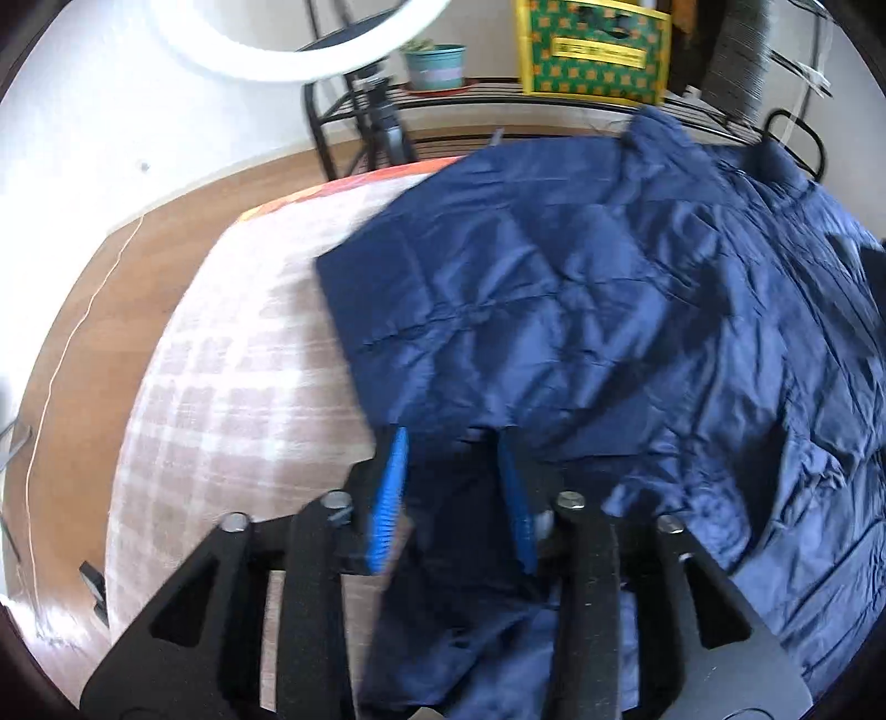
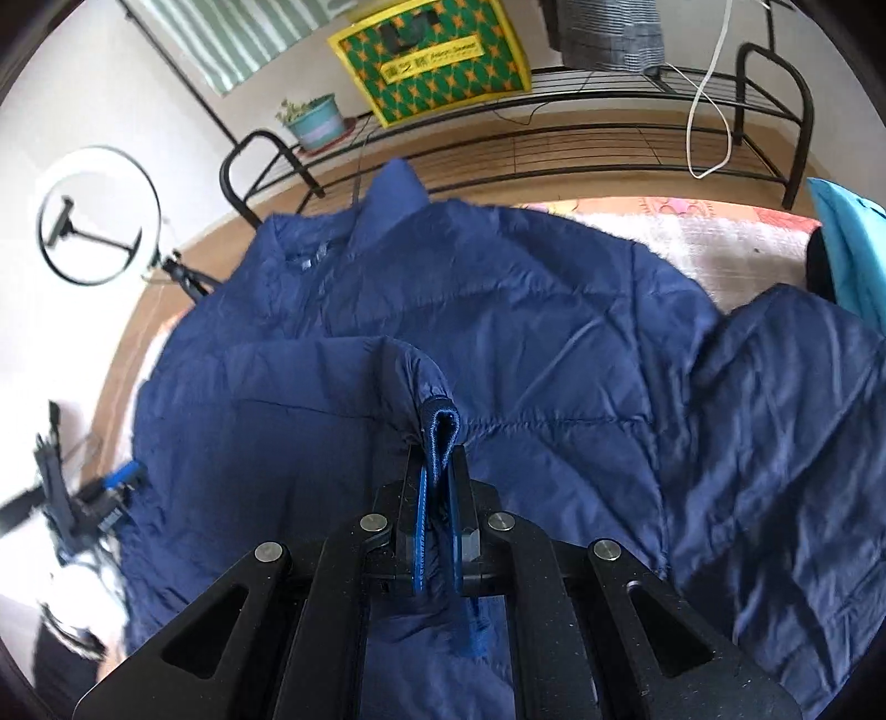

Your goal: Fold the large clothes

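A large navy quilted jacket (image 1: 581, 288) lies spread over a pale checked bed cover (image 1: 221, 387), collar toward the far rack. My left gripper (image 1: 449, 443) stands open at the jacket's near edge. Its blue pads (image 1: 391, 482) are well apart, with dark jacket fabric lying loose between them. In the right wrist view the jacket (image 2: 554, 332) fills the middle. My right gripper (image 2: 440, 459) is shut on a folded bit of its hem, which sticks up above the fingertips. The left gripper (image 2: 119, 484) shows blurred at the jacket's left edge.
A black metal rack (image 1: 498, 99) at the far side carries a plant pot (image 1: 434, 66) and a yellow-green bag (image 1: 592, 50). A ring light (image 2: 99, 216) stands on the wood floor (image 1: 111, 310) to the left. A turquoise cloth (image 2: 847, 243) lies at the right edge.
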Demonstrator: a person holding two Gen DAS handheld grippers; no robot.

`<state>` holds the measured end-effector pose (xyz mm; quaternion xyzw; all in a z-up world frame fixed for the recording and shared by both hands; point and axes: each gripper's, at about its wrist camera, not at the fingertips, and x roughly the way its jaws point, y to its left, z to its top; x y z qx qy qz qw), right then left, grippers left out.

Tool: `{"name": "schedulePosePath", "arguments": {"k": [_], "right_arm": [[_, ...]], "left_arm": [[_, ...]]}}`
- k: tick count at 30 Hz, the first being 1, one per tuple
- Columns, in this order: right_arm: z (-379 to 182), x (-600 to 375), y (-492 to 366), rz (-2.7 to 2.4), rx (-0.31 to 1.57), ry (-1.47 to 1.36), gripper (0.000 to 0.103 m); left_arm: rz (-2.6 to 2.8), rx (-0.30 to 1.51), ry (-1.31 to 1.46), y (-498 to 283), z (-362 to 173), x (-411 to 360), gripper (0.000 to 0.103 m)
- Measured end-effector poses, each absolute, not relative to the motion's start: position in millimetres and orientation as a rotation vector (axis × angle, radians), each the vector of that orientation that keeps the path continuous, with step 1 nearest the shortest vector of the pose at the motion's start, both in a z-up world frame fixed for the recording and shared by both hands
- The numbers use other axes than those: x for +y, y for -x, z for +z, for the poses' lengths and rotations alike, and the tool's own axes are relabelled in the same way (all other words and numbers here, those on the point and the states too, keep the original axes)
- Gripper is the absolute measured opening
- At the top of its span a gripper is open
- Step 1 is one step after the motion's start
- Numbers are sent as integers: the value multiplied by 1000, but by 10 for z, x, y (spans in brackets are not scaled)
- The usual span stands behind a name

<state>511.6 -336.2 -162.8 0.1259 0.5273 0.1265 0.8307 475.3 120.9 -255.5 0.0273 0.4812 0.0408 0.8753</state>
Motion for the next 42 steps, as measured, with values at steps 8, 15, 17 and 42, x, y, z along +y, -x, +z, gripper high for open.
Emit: {"name": "schedulePosePath", "arguments": {"k": [8,15,17,42], "right_arm": [[-1643,-3363,-5129,126,1109,-116,8],[-1176,-3608,-4687,174,1016,-185,20],[-996,-3717,-4447,170,979,-192,27],[-263,-4962,-1544,-107,837,-179,46]], "left_arm": [[74,954,-53,-4554,-2254,1145,45],[3,833,25,-4100,-1594,874,45],[-27,805,42,-3970,-1410,761,45],[-460,731,31,-2045,-720,-1246,45]]}}
